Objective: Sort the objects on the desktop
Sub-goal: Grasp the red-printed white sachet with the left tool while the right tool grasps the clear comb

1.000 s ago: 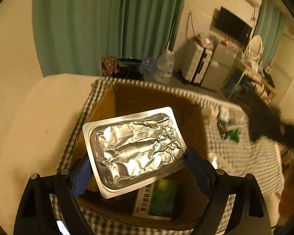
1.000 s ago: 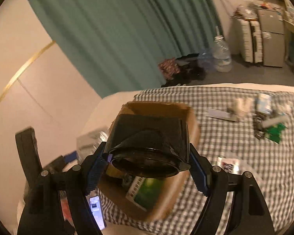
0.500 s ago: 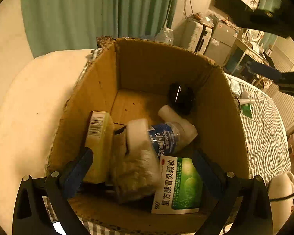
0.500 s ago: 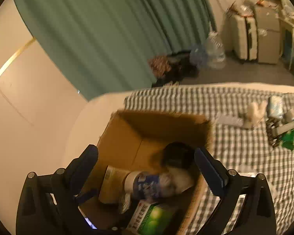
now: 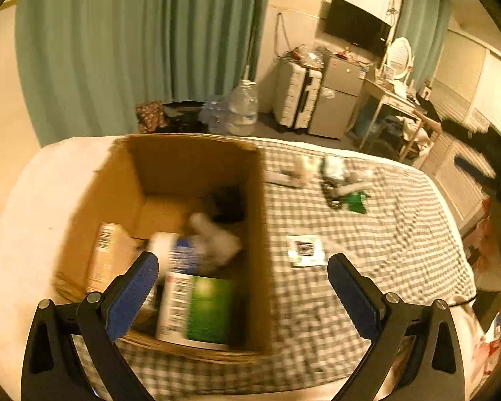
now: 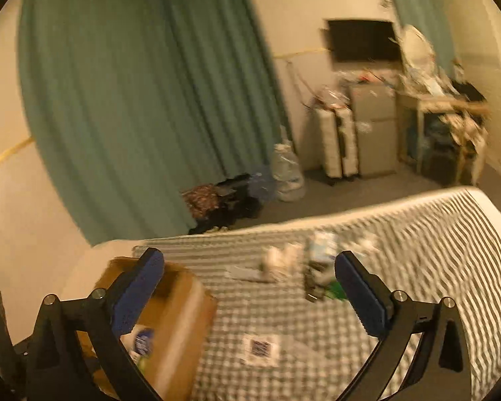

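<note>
Left wrist view: the left tongs [image 5: 242, 284] gape wide, empty, above the cardboard box [image 5: 260, 234] near the checkered bed's [image 5: 400, 234] left edge. Right wrist view: the right tongs [image 6: 248, 282] are also released, with loose items [image 6: 284, 262] clustered near the far edge.

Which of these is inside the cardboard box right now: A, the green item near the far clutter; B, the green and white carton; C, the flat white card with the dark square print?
B: the green and white carton lies inside the box; the other two lie on the checkered cloth.
</note>
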`<state>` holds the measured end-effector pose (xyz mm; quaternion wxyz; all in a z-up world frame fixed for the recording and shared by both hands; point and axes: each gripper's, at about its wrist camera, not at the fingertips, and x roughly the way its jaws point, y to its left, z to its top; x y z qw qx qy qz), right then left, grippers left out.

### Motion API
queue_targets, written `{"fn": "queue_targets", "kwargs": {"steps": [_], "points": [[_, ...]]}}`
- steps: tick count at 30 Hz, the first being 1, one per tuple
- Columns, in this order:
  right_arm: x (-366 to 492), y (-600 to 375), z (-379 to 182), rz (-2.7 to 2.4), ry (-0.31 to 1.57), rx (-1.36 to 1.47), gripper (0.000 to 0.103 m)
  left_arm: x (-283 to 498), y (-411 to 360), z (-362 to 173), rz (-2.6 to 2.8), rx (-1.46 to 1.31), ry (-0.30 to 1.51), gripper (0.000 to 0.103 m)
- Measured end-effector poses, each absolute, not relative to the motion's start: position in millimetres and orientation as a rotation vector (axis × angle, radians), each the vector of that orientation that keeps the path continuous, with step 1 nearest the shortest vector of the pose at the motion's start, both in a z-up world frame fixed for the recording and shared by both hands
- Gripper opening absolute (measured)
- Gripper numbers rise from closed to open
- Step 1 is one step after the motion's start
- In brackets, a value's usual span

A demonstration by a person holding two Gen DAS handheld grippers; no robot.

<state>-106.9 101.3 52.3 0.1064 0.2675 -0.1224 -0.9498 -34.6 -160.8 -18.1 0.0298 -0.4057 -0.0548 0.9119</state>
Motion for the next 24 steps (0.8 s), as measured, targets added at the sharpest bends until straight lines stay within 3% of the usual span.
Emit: {"fn": "queue_targets", "kwargs": {"steps": [6,13,18,24], "points": [[-91.2,188.3,-4.1,-2.787,-0.519,1.022,0.103,-38.9,-74.2,-47.7,2.768,-1.280,-0.133,0.103],[-88.5,202.9,-64.7,-2.762,-0.331,1.112,0.103,-70.0,-15.2,-124.3,2.752,-1.394,-0.011,0.103],[-89.4,192.0,-88.3,-2.819,-0.102,1.044,0.102,-106.2,-21.1,-167.4,2.726,-1.493,-0.084,0.103],[-110.0,195.1,-97.2,-2.758,-0.124,0.972,0.102,-147.8,-33.7,-199.2,2.719,-1.564,-0.135,0.103]]}}
